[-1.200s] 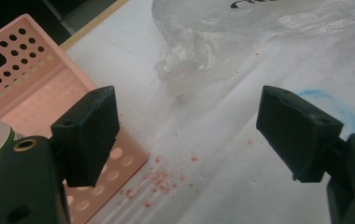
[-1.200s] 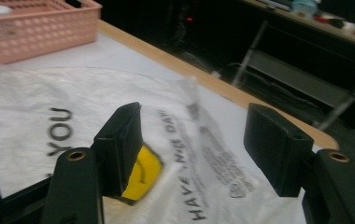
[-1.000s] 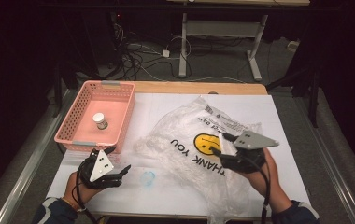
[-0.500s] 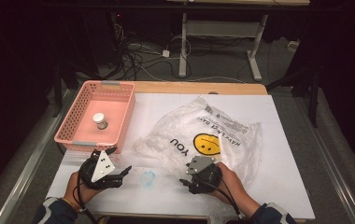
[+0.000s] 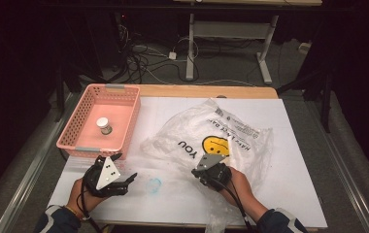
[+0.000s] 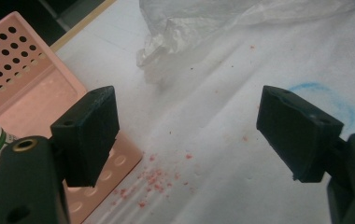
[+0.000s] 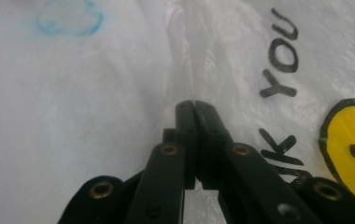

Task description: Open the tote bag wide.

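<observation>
White sheet (image 5: 289,160) over a wooden table (image 5: 207,91), flecked with pink crumbs (image 6: 154,179) and marked with a faint blue ring (image 5: 154,184). Beyond the far edge, a dark room with tangled cables (image 5: 143,58) on the floor and the metal legs of a desk (image 5: 265,48). Left of the sheet, a pink basket (image 5: 124,131) holding a small white-capped jar (image 5: 104,125).

Clear plastic bag (image 5: 250,141), printed with a yellow smiley and "THANK YOU", crumpled across the middle and right of the sheet. Right gripper (image 7: 193,105) just clamped tight, pinching a ridge of the bag's film at its near edge. Left gripper (image 6: 187,126) released, jaws wide over bare sheet beside the basket corner, nothing between them.

Jar cut off at the edge of the left gripper view; small print on the bag too fine to read.
</observation>
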`<control>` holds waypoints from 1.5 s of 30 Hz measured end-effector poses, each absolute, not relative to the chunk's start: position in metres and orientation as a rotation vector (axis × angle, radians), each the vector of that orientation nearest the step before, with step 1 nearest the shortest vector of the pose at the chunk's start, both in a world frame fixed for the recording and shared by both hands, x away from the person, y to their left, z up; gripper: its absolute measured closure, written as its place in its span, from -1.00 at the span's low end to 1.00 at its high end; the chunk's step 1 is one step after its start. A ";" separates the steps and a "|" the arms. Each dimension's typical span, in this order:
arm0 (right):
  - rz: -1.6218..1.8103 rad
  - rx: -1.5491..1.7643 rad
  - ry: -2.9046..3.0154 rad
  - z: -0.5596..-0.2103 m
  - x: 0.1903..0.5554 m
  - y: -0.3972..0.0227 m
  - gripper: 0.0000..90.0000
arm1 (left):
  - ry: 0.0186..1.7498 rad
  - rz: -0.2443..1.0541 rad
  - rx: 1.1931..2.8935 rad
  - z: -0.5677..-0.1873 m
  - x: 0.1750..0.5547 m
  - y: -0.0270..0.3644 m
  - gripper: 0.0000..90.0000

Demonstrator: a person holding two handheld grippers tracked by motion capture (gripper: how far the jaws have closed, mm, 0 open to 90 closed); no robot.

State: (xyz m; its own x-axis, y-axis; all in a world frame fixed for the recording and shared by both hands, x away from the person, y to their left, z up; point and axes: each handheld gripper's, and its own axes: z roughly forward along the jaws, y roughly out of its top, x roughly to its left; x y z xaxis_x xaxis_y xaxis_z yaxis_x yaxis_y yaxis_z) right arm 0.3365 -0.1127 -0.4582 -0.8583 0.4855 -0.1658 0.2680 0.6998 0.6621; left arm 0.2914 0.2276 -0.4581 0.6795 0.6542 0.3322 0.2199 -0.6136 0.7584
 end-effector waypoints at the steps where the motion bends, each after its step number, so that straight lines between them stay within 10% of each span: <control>1: 0.931 0.603 2.569 -0.456 0.337 -0.113 1.00 | 0.668 0.789 2.182 -0.458 0.291 0.228 -0.54; 27: 1.137 0.590 2.105 -0.332 0.373 -0.135 1.00 | 0.796 0.877 2.051 -0.395 0.324 0.253 -0.59; 45: 1.192 0.571 2.174 -0.353 0.361 -0.132 1.00 | 1.259 0.780 2.367 -0.408 0.472 0.285 -0.57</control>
